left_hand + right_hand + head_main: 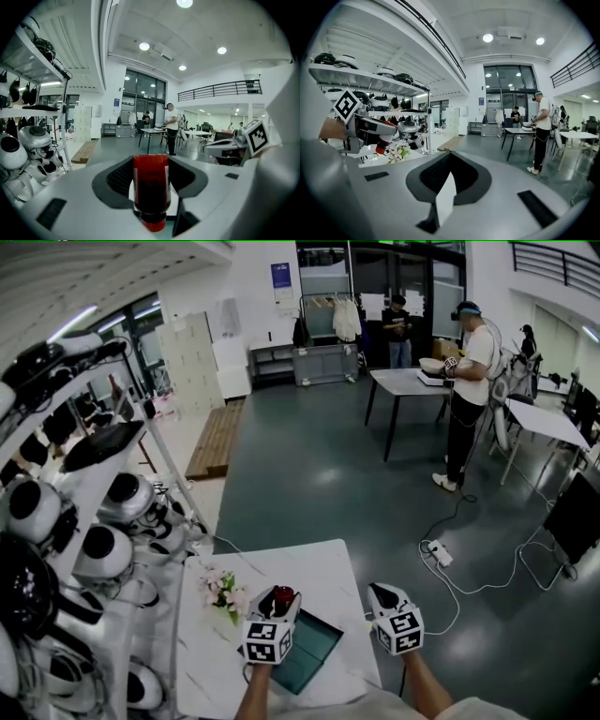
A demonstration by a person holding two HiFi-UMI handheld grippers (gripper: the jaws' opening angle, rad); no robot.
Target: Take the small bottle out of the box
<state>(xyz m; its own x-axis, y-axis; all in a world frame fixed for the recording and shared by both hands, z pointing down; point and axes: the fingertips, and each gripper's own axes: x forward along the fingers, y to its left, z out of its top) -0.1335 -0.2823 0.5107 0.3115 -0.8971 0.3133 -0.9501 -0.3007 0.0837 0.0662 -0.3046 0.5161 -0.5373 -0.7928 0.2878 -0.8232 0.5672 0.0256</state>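
Leftmost, pink flowers [223,590] lie on the white bench [300,563], at nine o'clock from the left gripper [279,596]. That gripper is clamped on the small bottle [151,187], red, held above the teal box [309,652] at its five o'clock. At three o'clock, near the bench edge, the right gripper [380,592] seems pressed together, empty.

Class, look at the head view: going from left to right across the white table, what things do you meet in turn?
Pink flowers → left gripper, shut on the red bottle → right gripper.
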